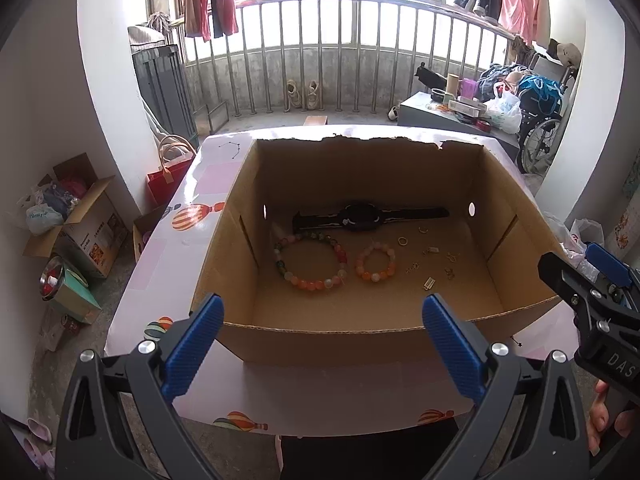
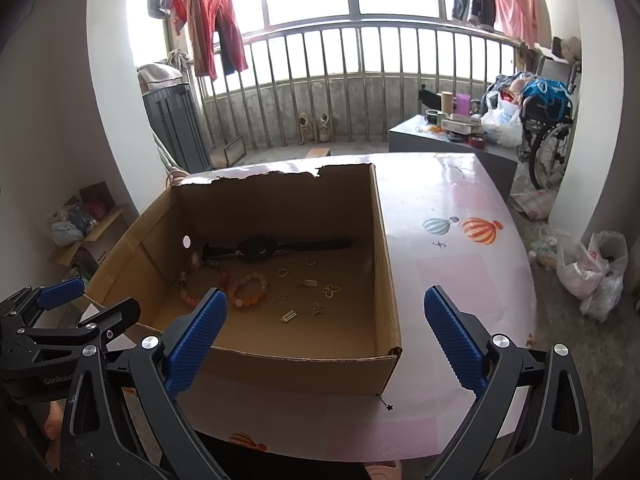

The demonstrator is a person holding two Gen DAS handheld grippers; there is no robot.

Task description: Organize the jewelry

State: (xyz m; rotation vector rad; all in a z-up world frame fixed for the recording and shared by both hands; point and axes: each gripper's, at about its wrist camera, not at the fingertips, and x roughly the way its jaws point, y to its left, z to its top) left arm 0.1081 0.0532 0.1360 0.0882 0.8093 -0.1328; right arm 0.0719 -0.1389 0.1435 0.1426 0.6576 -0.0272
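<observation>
Cardboard box (image 1: 360, 336) on the balloon-print table (image 2: 460, 280) holds a black watch (image 1: 360, 216), two bead bracelets (image 1: 308, 260) and small gold pieces (image 1: 430, 282); left gripper (image 1: 322, 312) and right gripper (image 2: 326, 312) both gape wide, empty, near its front wall.

Both wrist cameras look forward and downward into the open brown cardboard box (image 1: 360, 336) from just before its near wall. The left view faces it squarely; the right view (image 2: 304, 344) stands further right of the box, taking in bare tabletop. Both share the box's interior and the railing beyond it
</observation>
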